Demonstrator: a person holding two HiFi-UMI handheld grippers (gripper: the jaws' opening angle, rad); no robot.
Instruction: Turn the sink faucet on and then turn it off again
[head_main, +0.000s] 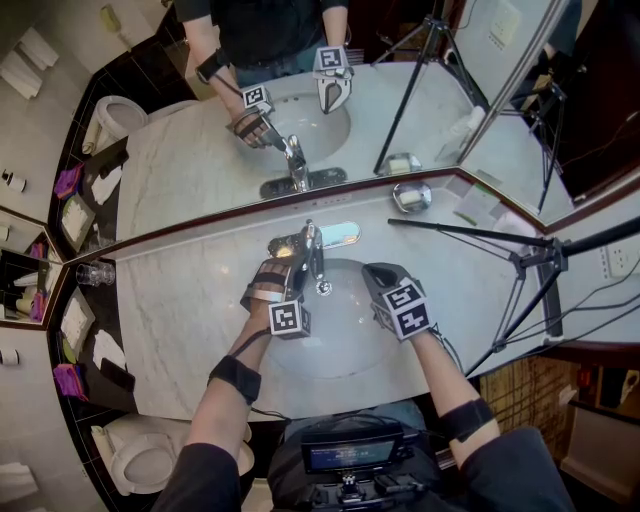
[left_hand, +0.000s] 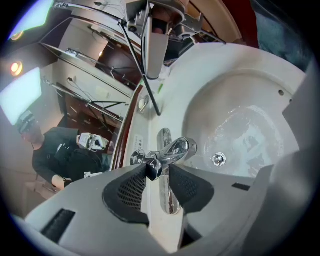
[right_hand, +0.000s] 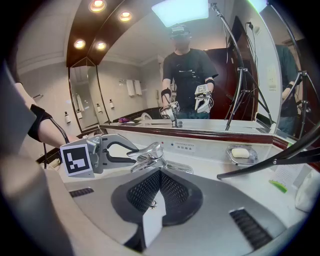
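Standing at the back rim of the sink, the faucet has its lever end between the left tool's narrowed jaws, a sliver of gap on one side. The right tool hovers over the basin, jaws together and empty. A soap dish sits on the marble table.

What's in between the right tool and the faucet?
Only bare sink bowl lies between the right tool and the faucet, with the drain nearby; the head view shows it.
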